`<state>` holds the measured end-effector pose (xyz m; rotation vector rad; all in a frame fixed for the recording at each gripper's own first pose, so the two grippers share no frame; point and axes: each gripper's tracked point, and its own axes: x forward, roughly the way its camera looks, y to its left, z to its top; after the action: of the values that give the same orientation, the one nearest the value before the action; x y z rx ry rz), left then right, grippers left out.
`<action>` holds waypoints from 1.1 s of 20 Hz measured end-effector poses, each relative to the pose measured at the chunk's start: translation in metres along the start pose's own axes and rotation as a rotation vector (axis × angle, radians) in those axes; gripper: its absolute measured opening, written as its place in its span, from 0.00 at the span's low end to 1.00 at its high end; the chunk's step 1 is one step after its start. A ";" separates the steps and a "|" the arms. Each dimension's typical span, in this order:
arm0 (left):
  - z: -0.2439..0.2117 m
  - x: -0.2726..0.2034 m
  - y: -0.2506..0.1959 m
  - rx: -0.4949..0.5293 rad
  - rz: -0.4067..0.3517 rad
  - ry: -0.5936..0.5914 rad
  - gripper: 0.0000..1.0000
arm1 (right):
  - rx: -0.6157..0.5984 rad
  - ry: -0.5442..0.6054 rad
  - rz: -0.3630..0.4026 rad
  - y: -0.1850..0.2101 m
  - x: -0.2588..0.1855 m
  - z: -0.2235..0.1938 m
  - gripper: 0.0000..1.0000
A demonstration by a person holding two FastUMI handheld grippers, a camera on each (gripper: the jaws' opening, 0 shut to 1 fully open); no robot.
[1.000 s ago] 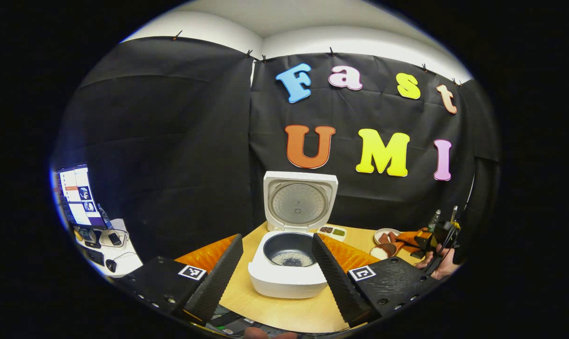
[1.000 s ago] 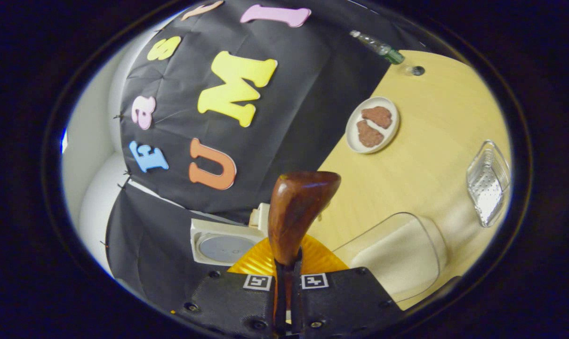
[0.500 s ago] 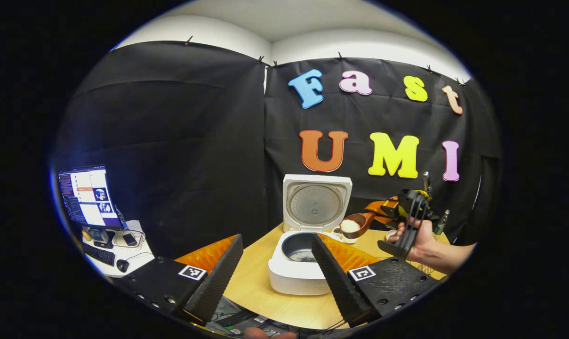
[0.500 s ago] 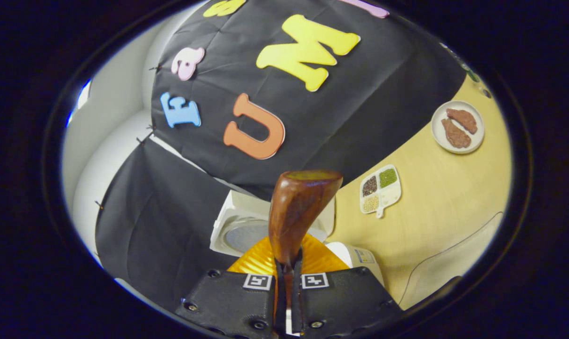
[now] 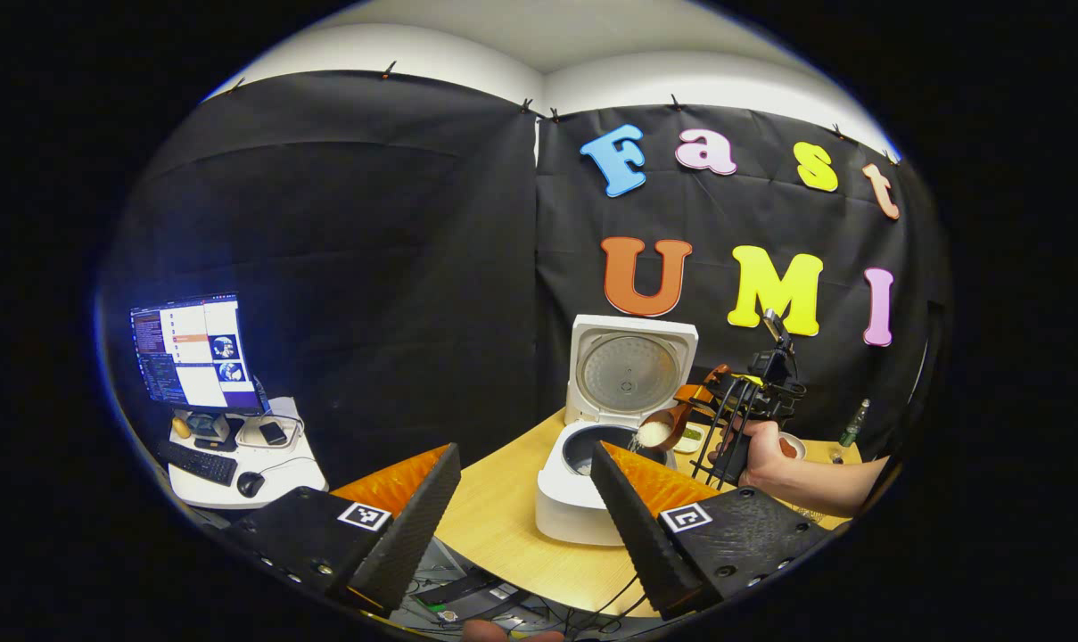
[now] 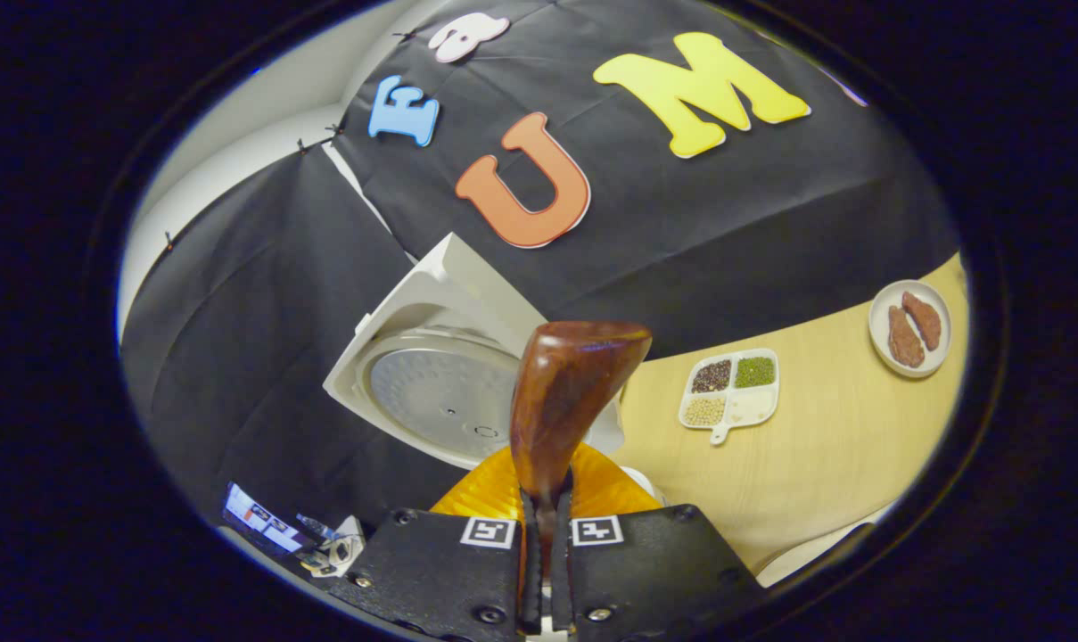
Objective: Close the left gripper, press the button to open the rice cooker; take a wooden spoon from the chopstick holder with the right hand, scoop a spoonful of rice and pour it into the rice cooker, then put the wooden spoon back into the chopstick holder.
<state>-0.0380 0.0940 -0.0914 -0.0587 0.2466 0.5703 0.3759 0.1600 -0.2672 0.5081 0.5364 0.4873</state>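
Now right gripper [image 6: 543, 535] clamping wooden spoon [image 5: 663, 430], moved over rice cooker [image 5: 592, 486], left gripper [image 5: 525, 499] apart

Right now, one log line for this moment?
phase: pouring rice | right tongs: shut on wooden spoon | rice cooker: lid open | left tongs: open, idle

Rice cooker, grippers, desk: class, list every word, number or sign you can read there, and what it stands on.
No readable words anywhere.
Left gripper, right gripper: coded squares, no letters.
Rice cooker lid: tiny marks, too small.
Monitor: text too small.
Bottle label: blurred.
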 end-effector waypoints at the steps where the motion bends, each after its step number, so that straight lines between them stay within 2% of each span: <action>1: 0.000 -0.001 0.002 -0.004 0.007 -0.003 0.94 | -0.027 0.002 -0.005 0.001 -0.001 0.000 0.10; 7: -0.001 -0.002 0.007 -0.035 0.035 -0.012 0.94 | -0.226 -0.002 0.011 0.020 -0.007 -0.004 0.09; 22: 0.006 -0.013 0.015 -0.041 0.025 -0.051 0.94 | -0.756 -0.038 0.098 0.075 -0.010 -0.014 0.10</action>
<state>-0.0553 0.1008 -0.0823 -0.0804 0.1863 0.6006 0.3374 0.2171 -0.2316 -0.1817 0.2574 0.7256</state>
